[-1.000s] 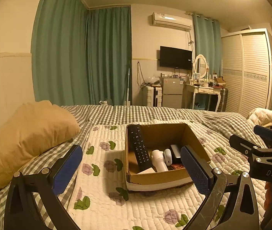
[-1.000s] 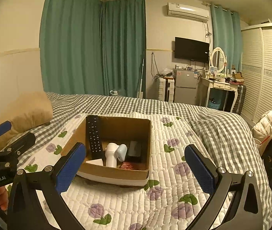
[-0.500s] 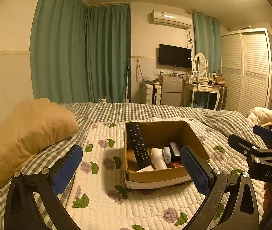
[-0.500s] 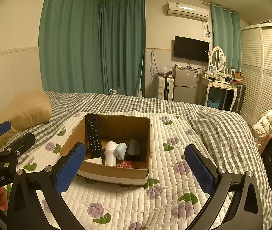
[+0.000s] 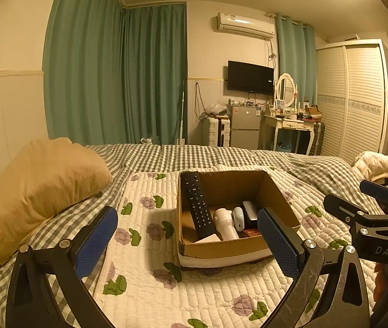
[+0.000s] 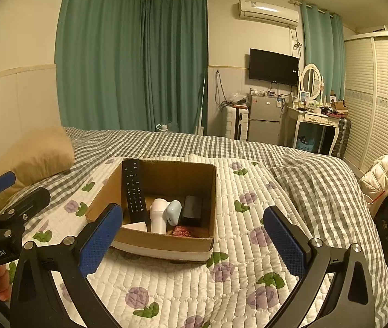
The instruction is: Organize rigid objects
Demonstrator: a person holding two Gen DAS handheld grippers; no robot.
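An open cardboard box sits on the quilted bed. Inside it a black remote leans on the left wall, beside a white cylindrical device, a pale blue oval item, a black box-shaped item, a small red item and a white card. My left gripper is open and empty, held in front of the box. My right gripper is open and empty, also in front of the box.
A tan pillow lies at the left on the checked bedspread. A white jacket lies at the right bed edge. Curtains, a TV, a fridge, a dressing table and a wardrobe stand beyond the bed.
Both grippers have drawn back and risen slightly; the box sits a little lower and farther in both views. Jaws stay open. Nothing in the box moved.
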